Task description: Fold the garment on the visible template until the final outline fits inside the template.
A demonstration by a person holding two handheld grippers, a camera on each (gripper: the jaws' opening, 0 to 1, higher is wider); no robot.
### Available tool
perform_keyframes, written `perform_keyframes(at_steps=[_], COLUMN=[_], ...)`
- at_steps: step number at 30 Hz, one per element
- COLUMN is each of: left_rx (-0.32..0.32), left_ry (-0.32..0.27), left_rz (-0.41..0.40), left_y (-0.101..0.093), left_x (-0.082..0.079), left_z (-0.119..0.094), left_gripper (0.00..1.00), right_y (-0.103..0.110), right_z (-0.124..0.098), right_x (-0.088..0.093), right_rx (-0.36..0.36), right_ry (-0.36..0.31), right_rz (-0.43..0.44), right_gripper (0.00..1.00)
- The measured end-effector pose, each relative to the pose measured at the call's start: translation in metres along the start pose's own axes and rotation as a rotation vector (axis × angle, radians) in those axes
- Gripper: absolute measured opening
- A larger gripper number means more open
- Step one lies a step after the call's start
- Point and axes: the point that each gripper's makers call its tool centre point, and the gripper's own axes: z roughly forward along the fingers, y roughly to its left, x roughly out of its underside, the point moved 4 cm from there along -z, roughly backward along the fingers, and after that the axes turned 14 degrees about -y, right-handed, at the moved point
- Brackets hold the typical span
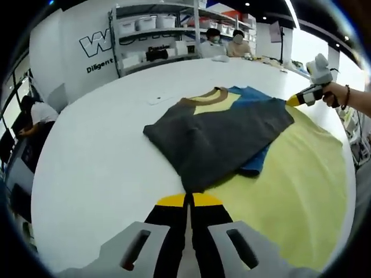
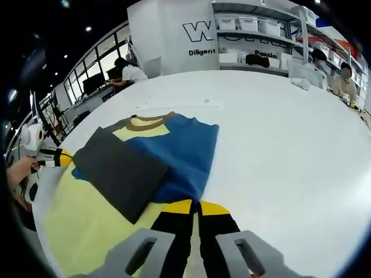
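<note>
Your garment, a colour-blocked T-shirt (image 1: 223, 136) of dark grey, blue and pale yellow cloth with a brown ribbed collar, is lying partly folded on the big white round table (image 1: 104, 168). In the left gripper view the dark grey panel is lying on top, with blue cloth peeking out beneath it at the near right corner and up by the collar. In the right gripper view (image 2: 153, 159) the grey panel is covering the left part and the blue panel is spreading out to the right of it.

Part of the shirt is resting on the pale yellow flat template sheet (image 1: 290, 191), which is spreading past the shirt toward the table's edge; the rest is resting on bare table.

You are holding your left gripper (image 1: 189, 200) just short of the shirt's near corner, its black, yellow-tipped jaws pressed together with nothing between them. Your right gripper (image 2: 194, 207) is sitting at the near edge of the blue panel, jaws likewise closed; whether they are pinching any cloth, I cannot tell.

Beyond the table, metal shelving with white bins (image 1: 153, 26) is standing against the wall, and seated people (image 1: 223, 43) are working at the far side.
</note>
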Motion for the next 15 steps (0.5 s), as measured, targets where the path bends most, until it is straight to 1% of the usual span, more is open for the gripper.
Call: perform_keyframes(at_steps=[8, 15], left_rx=[-0.024, -0.033], left_ry=[0.011, 0.031], left_rz=[0.007, 0.043], left_y=[0.009, 0.012], left_x=[0.002, 0.005], left_z=[-0.004, -0.011], left_gripper=[0.00, 0.00], right_y=[0.014, 0.020], right_z=[-0.006, -0.008], right_x=[0.005, 0.006], right_rx=[-0.034, -0.050], right_ry=[0.023, 0.031], right_rz=[-0.018, -0.027], right_gripper=[0.00, 0.00])
